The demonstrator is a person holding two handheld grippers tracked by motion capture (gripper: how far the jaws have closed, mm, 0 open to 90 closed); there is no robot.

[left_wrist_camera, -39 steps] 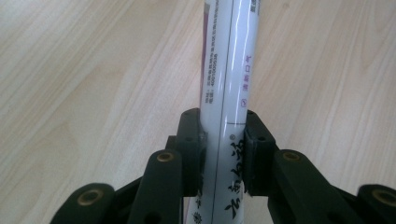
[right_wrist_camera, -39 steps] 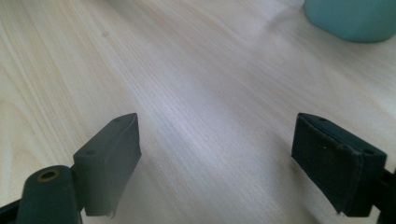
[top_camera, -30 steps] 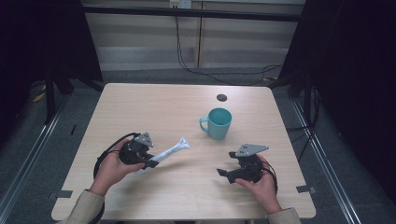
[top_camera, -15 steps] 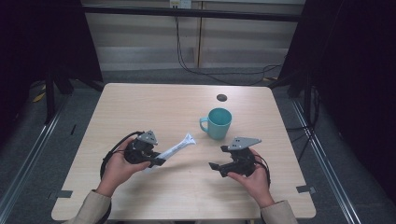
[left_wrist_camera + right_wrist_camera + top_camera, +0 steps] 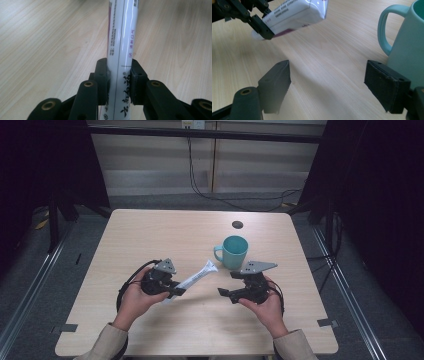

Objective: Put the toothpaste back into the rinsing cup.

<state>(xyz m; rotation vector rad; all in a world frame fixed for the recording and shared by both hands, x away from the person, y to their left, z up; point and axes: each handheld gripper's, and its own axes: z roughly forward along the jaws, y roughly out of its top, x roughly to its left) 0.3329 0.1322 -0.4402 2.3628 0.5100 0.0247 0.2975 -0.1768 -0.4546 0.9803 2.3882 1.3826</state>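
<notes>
A white tube [image 5: 196,276] with printed text is held by its lower end in my left gripper [image 5: 176,291], which is shut on it. The tube slants up and to the right, just above the table. In the left gripper view the tube [image 5: 120,37] runs straight up between the two black pads [image 5: 102,75]. My right gripper [image 5: 223,293] is open, just right of the tube and in front of a teal mug [image 5: 235,251]. Its jaws have just been closing a little, with nothing between them. In the right gripper view [image 5: 327,82] the mug [image 5: 404,45] stands close on the right and the tube [image 5: 297,12] at top left.
The light wooden table [image 5: 150,235] has a small black round hole [image 5: 237,224] behind the mug. Cables trail from both grippers. Dark frame posts and floor rails surround the table.
My right gripper has moved left and a bit up, nearer the tube and the mug. The left gripper with the tube has hardly shifted.
</notes>
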